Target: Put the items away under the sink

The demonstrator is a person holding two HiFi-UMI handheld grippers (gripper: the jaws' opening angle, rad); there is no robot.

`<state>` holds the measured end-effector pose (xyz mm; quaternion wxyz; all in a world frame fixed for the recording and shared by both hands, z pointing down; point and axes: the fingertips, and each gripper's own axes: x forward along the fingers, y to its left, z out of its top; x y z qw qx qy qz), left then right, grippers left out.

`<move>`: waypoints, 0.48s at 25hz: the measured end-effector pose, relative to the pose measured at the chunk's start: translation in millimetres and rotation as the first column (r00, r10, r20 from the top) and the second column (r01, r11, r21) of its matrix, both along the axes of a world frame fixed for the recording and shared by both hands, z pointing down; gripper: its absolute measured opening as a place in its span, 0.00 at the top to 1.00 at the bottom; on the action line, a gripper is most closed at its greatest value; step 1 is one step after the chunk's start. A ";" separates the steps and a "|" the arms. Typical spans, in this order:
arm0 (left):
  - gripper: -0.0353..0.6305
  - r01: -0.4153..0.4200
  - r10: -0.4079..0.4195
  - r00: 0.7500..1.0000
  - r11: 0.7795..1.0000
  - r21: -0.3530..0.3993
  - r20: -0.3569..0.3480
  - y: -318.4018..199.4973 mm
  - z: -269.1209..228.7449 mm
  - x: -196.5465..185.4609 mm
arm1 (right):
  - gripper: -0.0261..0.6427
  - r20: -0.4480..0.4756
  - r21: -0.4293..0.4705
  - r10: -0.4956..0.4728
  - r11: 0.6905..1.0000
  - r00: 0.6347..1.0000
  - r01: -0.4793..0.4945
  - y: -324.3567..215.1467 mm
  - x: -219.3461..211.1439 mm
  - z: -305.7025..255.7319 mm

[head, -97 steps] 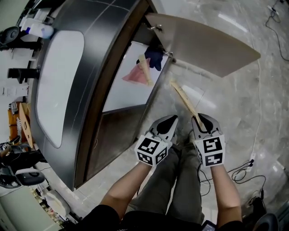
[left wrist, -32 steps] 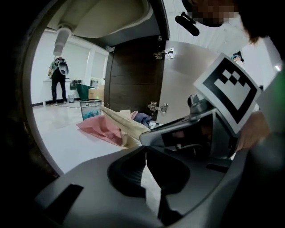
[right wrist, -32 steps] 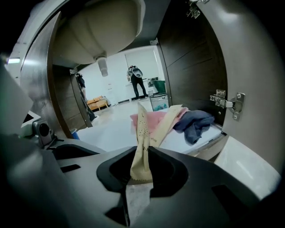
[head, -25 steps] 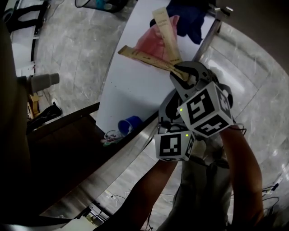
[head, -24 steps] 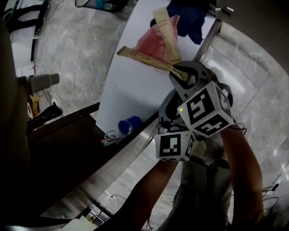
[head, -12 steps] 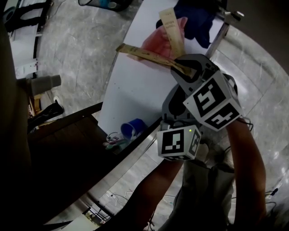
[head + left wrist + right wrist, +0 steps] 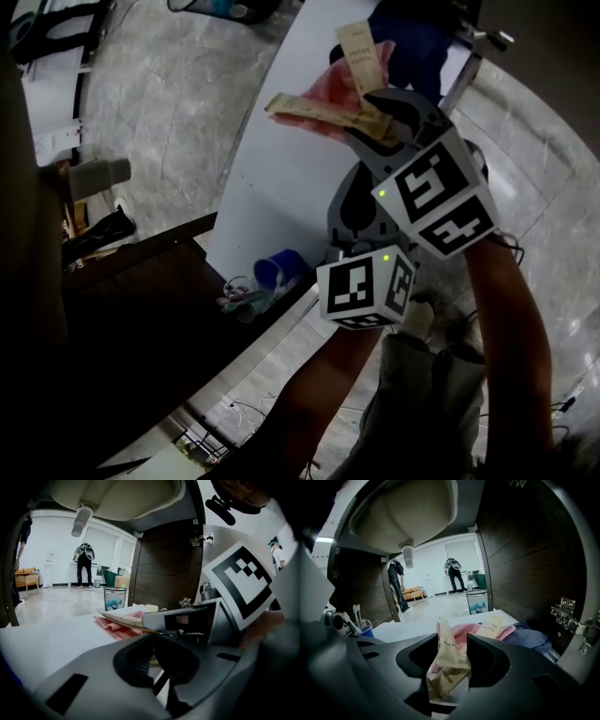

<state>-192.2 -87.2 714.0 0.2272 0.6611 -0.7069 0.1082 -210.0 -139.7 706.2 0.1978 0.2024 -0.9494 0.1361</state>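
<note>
A mesh waste bin (image 7: 477,603) stands on the glossy floor (image 7: 436,606). Behind it, slightly left, a person (image 7: 453,573) faces away. Farther left of the bin sits an orange chair (image 7: 412,592); to its right, a metal hinge (image 7: 567,616).

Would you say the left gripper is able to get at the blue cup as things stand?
Probably yes: the blue cup stands near the front edge of the cabinet floor, with nothing between it and the empty left gripper. Its jaws are together, so they would have to open first.
</note>
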 end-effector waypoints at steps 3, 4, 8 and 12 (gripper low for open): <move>0.93 -0.004 0.004 1.000 1.000 0.000 -0.008 0.4 -0.1 1.1 | 0.67 0.022 0.002 0.013 1.000 1.000 -0.013 2.1 8.0 -2.4; 0.93 -0.004 0.004 1.000 1.000 0.002 -0.013 0.7 -1.2 1.9 | 0.67 0.032 0.002 0.020 1.000 0.999 -0.020 2.8 11.9 -4.0; 0.93 -0.034 0.034 0.999 0.999 0.002 -0.033 8.5 -6.7 15.8 | 0.66 0.040 -0.007 0.060 0.998 0.997 -0.060 7.4 31.0 -6.7; 0.93 -0.066 0.066 0.997 0.998 -0.017 -0.041 19.0 -12.1 31.4 | 0.66 0.008 -0.019 0.100 0.995 0.995 -0.100 16.0 56.1 -9.7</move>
